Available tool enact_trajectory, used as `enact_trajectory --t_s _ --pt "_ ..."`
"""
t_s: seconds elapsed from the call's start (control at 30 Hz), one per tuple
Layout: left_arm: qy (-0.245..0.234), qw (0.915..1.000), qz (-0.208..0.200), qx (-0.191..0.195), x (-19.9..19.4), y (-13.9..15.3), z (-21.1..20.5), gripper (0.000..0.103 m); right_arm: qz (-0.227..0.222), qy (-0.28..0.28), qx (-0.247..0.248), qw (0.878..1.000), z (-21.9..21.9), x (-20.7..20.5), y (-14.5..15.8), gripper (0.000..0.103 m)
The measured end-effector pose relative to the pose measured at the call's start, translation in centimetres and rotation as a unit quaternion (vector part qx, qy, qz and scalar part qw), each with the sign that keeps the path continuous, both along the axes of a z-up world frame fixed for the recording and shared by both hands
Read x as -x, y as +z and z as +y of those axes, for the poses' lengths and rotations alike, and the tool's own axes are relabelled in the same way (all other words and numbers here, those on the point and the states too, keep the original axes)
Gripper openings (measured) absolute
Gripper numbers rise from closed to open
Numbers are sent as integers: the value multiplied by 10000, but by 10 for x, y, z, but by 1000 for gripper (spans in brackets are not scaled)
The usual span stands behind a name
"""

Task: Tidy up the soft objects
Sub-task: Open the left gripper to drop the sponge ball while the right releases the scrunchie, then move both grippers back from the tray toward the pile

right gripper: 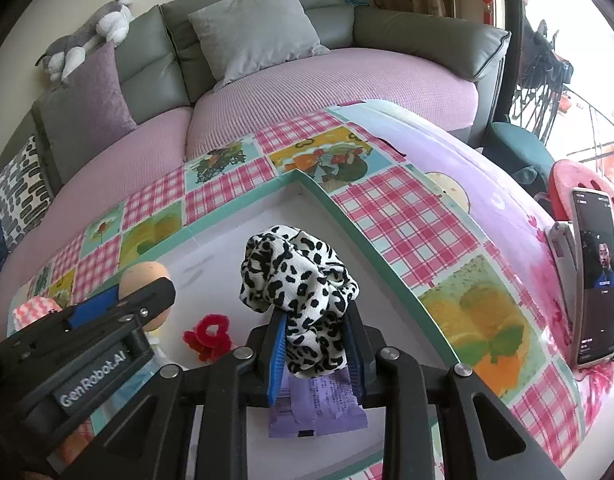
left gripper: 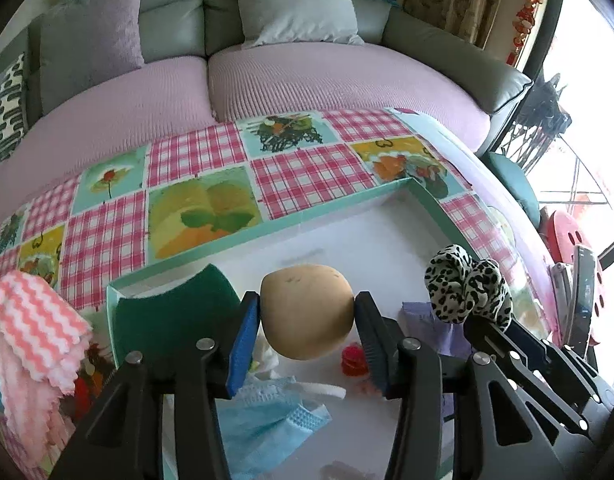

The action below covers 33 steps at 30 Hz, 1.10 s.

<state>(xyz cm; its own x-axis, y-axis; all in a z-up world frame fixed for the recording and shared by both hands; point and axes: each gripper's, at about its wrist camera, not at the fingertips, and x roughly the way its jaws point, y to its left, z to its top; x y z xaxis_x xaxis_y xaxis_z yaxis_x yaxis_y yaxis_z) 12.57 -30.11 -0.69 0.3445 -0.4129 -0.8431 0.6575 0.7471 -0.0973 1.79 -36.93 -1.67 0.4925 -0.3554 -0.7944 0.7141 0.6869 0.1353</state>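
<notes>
**Inspector:** Start nearest you. Your left gripper (left gripper: 307,320) is clamped on the tan foam ball (left gripper: 307,312), one pad pressing each side, and holds it above the white tray (left gripper: 387,232). Your right gripper (right gripper: 317,344) is clamped on the leopard-print scrunchie (right gripper: 299,296), whose bunched cloth bulges up out of the jaws.

**Operator:** And below them?

**Inspector:** On the tray floor, nearest you, lie a blue face mask (left gripper: 267,420) on the left and a purple packet (right gripper: 315,412) under the right gripper. Between them lies a small red scrunchie (right gripper: 209,338). A green sponge (left gripper: 175,316) stands against the tray's left wall. Outside it, further left, a pink-and-white zigzag cloth (left gripper: 35,328) lies on the checked tablecloth (left gripper: 291,176). A phone (right gripper: 595,276) stands at the right. The sofa (left gripper: 327,76) is beyond the table.

**Operator:** Which step is this?

**Inspector:** In my judgement you are mid-carry with both pieces gripped, neither yet set down. Which spot each is meant for I cannot tell. The next move calls for choosing a bare patch of tray floor, lowering until the item rests, and only then parting the jaws.

**Operator:** Condition of the items?

**Inspector:** The ball looks smooth, with faint dark specks, barely dented by the pads. The scrunchie is crumpled, white with black spots; expect it to spring open on release.
</notes>
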Motion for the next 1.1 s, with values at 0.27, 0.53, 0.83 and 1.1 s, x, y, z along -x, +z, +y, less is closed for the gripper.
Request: enact_trajectory --t_s 0.27,0.53,0.83,1.1 --pt "37 10000 8 -64 3 12 5 52 110 4 44 9999 0 3 1 52" --pt "458 9984 -172 -296 -6 12 21 77 168 100 54 9998 4 1 2 72" --pt "892 9946 -207 -496 -16 7 41 79 305 196 79 9993 6 -1 -2 93" --pt "1097 9929 -79 -452 -20 4 53 96 391 352 241 9983 13 -4 -1 103"
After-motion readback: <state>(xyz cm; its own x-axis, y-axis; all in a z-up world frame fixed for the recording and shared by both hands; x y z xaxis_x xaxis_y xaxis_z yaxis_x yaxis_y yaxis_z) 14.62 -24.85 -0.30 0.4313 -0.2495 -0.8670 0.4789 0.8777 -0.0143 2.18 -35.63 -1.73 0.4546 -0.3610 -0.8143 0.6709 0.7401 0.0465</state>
